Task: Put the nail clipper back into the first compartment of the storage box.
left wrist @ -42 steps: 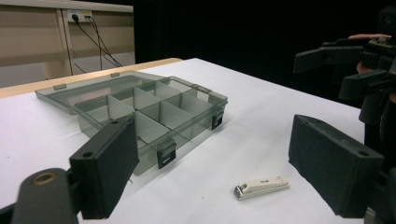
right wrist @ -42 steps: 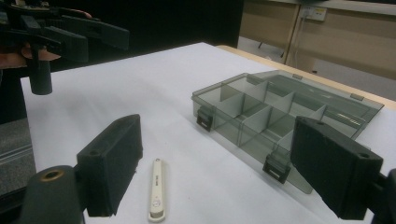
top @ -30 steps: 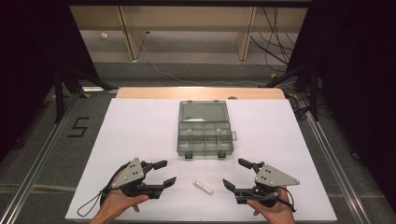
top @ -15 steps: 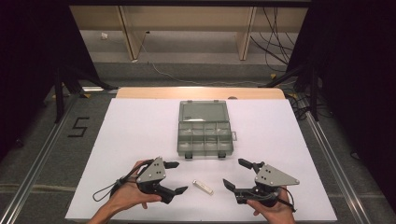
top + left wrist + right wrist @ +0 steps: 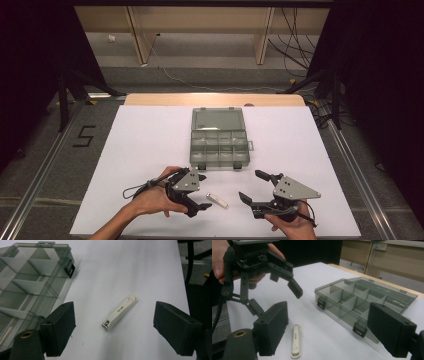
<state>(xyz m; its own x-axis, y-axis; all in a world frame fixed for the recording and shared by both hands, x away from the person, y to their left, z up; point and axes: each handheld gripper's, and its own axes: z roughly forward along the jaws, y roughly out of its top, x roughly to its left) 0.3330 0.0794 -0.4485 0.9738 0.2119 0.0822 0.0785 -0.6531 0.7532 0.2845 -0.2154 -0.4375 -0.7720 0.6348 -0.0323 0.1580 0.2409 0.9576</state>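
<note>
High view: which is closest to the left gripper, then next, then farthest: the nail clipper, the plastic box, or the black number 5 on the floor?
From the left gripper:
1. Nail clipper, right beside its jaws on the white table.
2. Plastic box, open, farther back at the table's middle.
3. Number 5, off the table, on the floor at the far left.

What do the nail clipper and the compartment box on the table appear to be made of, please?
Nail clipper: cream, smooth casing, probably plastic, with a shiny metal tip at one end. Compartment box: translucent grey, glossy plastic; its dividers show through the walls, and the latches look black.
</note>
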